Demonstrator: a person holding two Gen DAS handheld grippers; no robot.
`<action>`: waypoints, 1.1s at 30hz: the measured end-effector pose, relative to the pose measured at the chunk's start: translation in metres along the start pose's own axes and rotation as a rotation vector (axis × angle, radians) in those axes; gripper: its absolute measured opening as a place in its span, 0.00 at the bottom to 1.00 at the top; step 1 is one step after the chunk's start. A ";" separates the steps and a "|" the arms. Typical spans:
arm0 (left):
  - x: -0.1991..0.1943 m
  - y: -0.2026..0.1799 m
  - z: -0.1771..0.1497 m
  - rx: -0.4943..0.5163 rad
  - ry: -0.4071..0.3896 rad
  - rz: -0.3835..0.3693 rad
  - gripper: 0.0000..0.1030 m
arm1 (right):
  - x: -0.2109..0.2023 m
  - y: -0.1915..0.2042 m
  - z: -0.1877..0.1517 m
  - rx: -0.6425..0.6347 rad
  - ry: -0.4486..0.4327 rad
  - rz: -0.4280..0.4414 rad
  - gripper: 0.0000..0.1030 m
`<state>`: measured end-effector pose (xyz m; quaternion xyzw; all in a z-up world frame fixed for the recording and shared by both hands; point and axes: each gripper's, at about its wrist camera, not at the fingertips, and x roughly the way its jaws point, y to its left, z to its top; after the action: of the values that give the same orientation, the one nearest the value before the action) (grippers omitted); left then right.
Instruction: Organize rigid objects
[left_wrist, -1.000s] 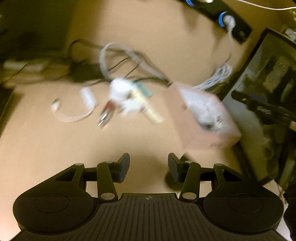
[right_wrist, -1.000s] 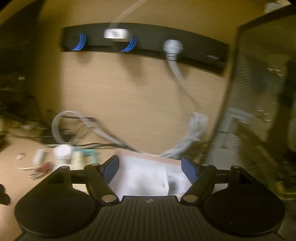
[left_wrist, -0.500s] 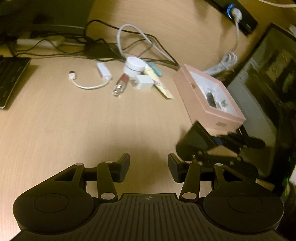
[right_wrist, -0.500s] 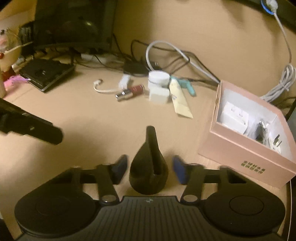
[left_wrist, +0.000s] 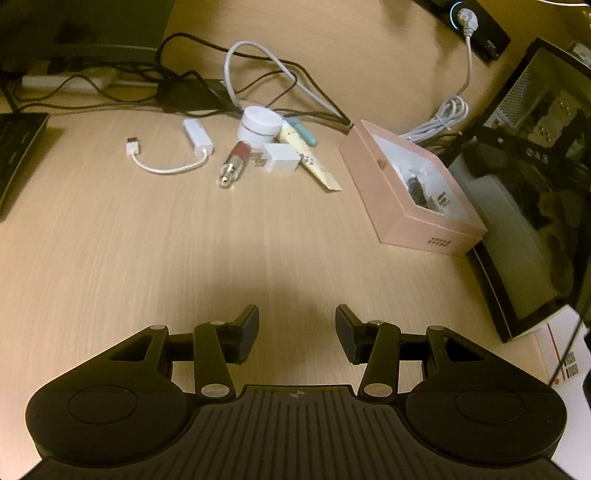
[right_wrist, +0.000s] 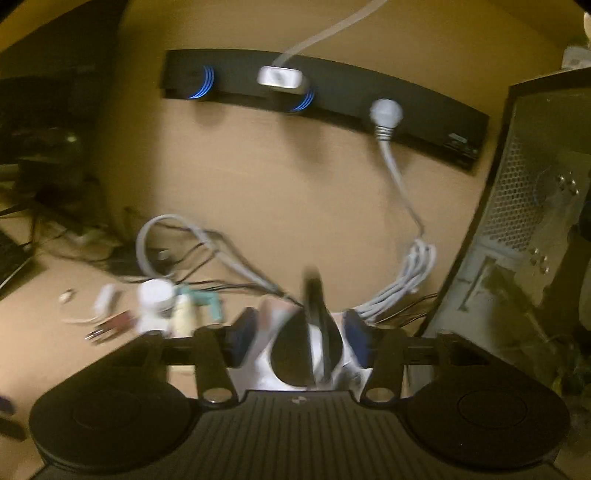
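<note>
Two grippers in play. Left gripper (left_wrist: 295, 328) hovers over bare desk (left_wrist: 184, 251), fingers spread, nothing between them. Far ahead of it, slightly left: white jar (left_wrist: 259, 124), lipstick (left_wrist: 235, 161), white cube (left_wrist: 281, 157), USB adapter (left_wrist: 192, 137). Ahead-right sits pink box (left_wrist: 413, 192). Right gripper (right_wrist: 301, 339), view blurred, has a black object (right_wrist: 314, 332) between its fingers; can't tell if pinched. Box just below/ahead.
</note>
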<state>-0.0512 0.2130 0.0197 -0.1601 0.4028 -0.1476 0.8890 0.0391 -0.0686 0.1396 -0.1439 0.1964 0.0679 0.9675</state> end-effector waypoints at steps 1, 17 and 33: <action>0.000 0.001 0.001 0.001 -0.004 0.001 0.49 | 0.005 -0.004 0.001 0.009 0.004 -0.012 0.61; -0.007 0.051 0.011 -0.090 -0.021 0.064 0.49 | 0.171 0.079 0.025 0.345 0.334 0.271 0.63; -0.013 0.091 0.006 -0.180 -0.011 0.093 0.49 | 0.248 0.129 0.007 0.277 0.352 0.146 0.34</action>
<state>-0.0427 0.3015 -0.0052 -0.2211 0.4165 -0.0684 0.8792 0.2445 0.0743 0.0142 -0.0048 0.3795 0.0840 0.9214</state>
